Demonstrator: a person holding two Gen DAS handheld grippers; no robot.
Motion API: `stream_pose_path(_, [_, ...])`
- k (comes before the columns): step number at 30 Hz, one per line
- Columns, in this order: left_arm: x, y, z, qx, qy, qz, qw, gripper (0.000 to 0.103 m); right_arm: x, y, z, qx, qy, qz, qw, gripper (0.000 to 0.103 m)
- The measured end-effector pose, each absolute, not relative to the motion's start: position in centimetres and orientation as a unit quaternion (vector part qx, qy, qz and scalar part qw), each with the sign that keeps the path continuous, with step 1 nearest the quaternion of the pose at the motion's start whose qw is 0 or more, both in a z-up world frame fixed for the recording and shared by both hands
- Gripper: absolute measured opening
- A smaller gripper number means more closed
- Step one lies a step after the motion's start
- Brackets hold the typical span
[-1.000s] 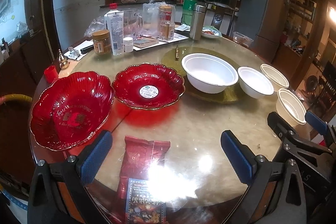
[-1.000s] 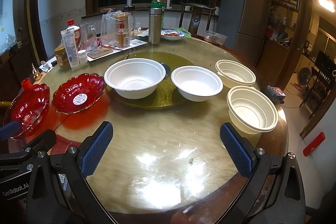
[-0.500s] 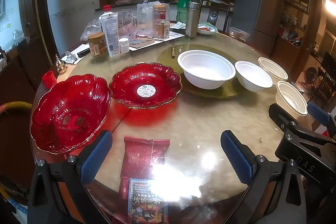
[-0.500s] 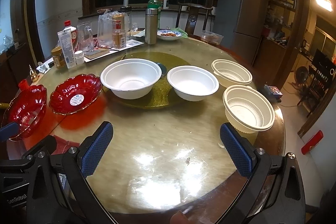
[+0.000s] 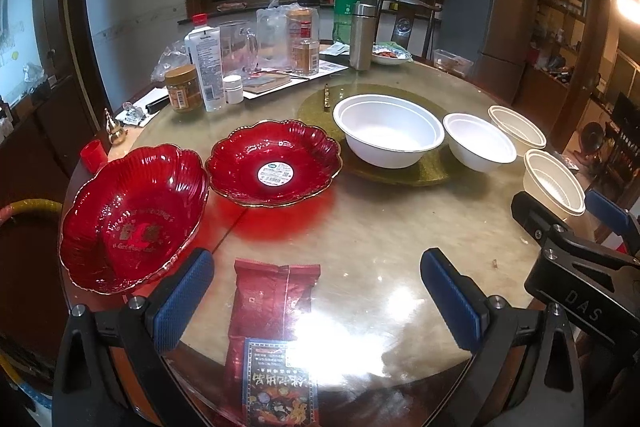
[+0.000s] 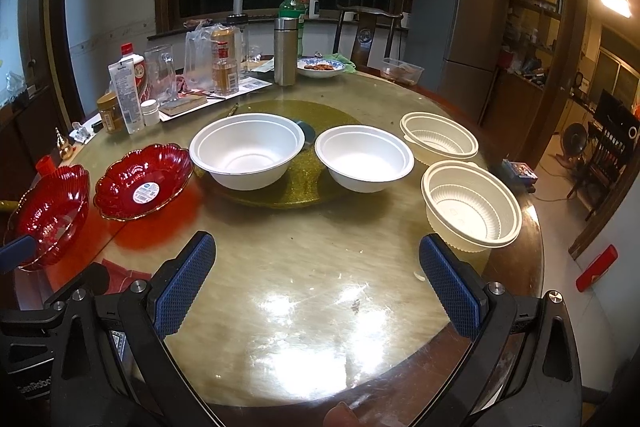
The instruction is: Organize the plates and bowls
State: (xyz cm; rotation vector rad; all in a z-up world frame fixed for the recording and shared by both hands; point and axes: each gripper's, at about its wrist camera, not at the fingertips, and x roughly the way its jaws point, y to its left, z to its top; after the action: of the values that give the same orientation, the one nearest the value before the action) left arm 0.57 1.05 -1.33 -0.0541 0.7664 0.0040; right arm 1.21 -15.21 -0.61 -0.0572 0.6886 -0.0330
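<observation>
Both of your grippers hang spread and empty at the near table edge; nothing stacked yet.

Left wrist view: your left gripper (image 5: 316,297) has the heart-shaped red plate (image 5: 132,215) ahead-left, round red plate (image 5: 274,163) beyond. Right wrist view: your right gripper (image 6: 318,281) has the ribbed white bowl (image 6: 472,205) ahead-right, nearest it; the smooth white bowls (image 6: 246,149) lie further ahead.

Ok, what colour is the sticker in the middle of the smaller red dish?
White with a little green mark on the sticker, clearest in the left wrist view.
</observation>
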Motion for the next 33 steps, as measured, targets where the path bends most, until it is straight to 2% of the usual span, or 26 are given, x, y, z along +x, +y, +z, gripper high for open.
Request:
stream_pose_path(8, [-1.0,4.2,-0.4,-0.070,0.362,0.011,0.929,0.103,2.0,-14.5,-0.6,0.009,0.365,0.047,0.930,0.103])
stream_pose_path(18, [-3.9,16.5,-0.3,-0.174,0.337,0.158,0.912,0.103,4.8,-6.2,-1.0,0.042,0.430,0.218,0.875,0.103])
stream_pose_path(25, [-2.5,23.6,-2.6,-0.219,0.377,0.200,0.877,0.103,8.4,1.5,-3.4,0.070,0.509,0.311,0.799,0.103])
stream_pose_path(33, [-0.4,25.8,-4.5,-0.223,0.409,0.198,0.862,0.103,11.6,5.9,-8.0,0.125,0.593,0.306,0.734,0.103])
